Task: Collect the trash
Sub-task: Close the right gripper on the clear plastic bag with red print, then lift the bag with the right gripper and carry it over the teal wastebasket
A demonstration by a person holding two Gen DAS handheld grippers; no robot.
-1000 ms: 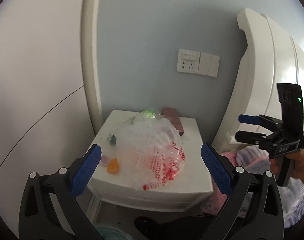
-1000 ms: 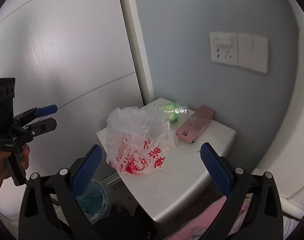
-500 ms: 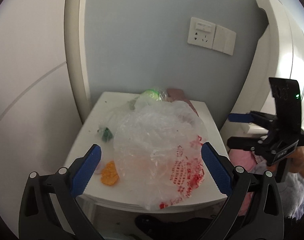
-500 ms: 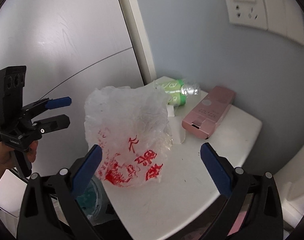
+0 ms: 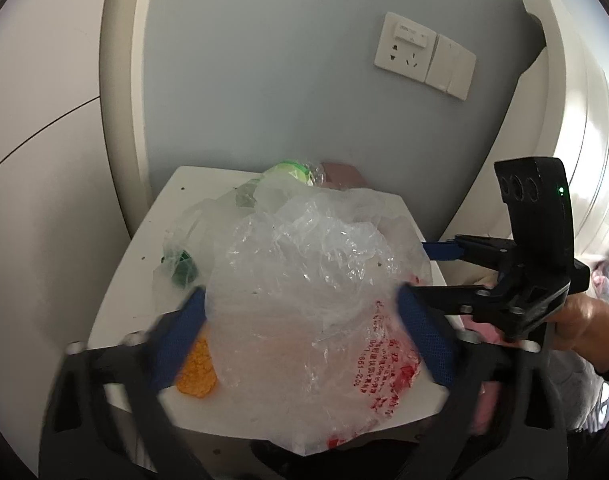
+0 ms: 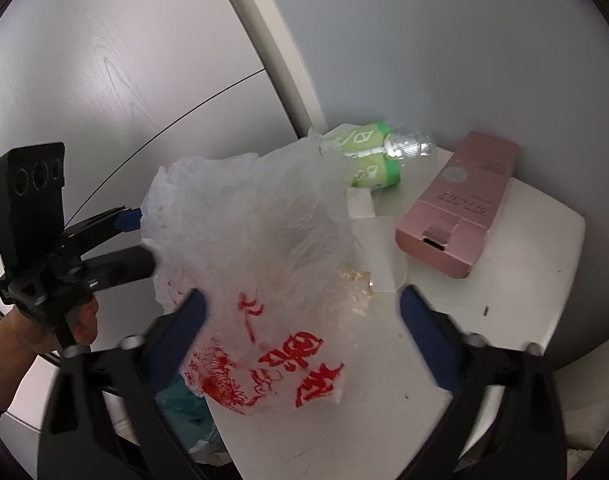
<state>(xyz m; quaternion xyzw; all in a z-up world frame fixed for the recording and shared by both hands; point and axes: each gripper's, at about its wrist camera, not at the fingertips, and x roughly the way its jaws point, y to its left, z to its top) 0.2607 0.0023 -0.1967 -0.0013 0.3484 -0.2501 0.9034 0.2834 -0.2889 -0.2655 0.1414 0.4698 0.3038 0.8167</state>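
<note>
Closing in from both sides, the two tongs bracket a crumpled clear plastic bag (image 5: 320,304) with red print that stands at the near edge of the white worktop (image 5: 152,240). The left tongs (image 5: 304,340) have their blue pads at about 9 and 3 o'clock of the bag, spread but narrowing, with the film between them and seemingly not yet pinched. The right tongs (image 6: 304,332) are likewise drawing together around the printed lower part of the bag (image 6: 260,264), not yet clamped.

By my reading this is the approach-to-grasp step: the bag is being taken up as the trash holder. The next move calls for each pair of tongs to settle on a fold of film near the rim, so the mouth can be pulled open rather than squashed.

The bag has no clear long axis; it stands as a loose mound, its bunched open end upward toward 12 o'clock. Left of it lie an orange scrap (image 5: 196,372) at about 8 o'clock and a green piece (image 5: 180,268) under thin film at 10 o'clock. Farther back, at 12 to 1 o'clock, a crushed bottle with a green label (image 6: 368,156) lies on its side, and a pink carton (image 6: 460,208) lies flat, its long axis running from near to far, by the blue wall (image 5: 264,80).
</note>
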